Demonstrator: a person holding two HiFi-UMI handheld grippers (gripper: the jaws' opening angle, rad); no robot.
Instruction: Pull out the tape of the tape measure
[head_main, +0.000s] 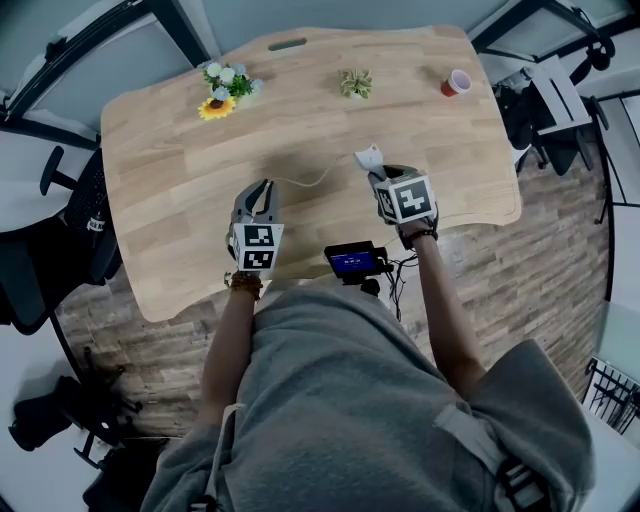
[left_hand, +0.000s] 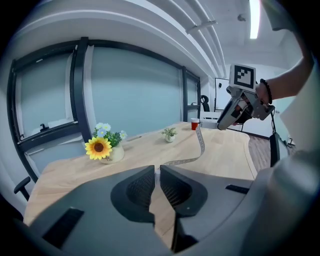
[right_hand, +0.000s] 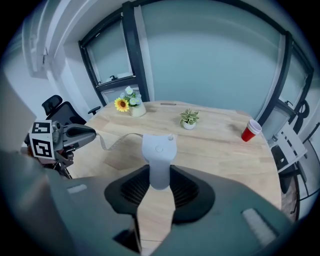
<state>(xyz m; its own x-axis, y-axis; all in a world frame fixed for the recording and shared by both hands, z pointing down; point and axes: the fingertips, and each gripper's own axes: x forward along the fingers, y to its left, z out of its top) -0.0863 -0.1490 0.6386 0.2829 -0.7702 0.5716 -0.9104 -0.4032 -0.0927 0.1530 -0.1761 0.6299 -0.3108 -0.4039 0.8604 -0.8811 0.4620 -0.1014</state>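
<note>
My right gripper (head_main: 374, 172) is shut on the white tape measure case (head_main: 368, 157), held a little above the wooden table (head_main: 170, 210). In the right gripper view the case (right_hand: 159, 159) stands upright between the two pads of that gripper (right_hand: 159, 172). A thin tape (head_main: 306, 182) sags from the case over to my left gripper (head_main: 264, 190). The left gripper view shows this gripper (left_hand: 157, 171) nearly closed, pinching the tape's end, and the tape (left_hand: 200, 142) curving away to the right gripper (left_hand: 224, 123). From the right gripper view, the left gripper (right_hand: 89, 133) sits at the left with the tape (right_hand: 120, 138) running to it.
A sunflower pot (head_main: 221, 93), a small green plant (head_main: 356, 83) and a red cup (head_main: 456, 82) stand along the table's far side. A small screen device (head_main: 352, 262) sits at the near edge. Office chairs (head_main: 70, 215) flank the table on both sides.
</note>
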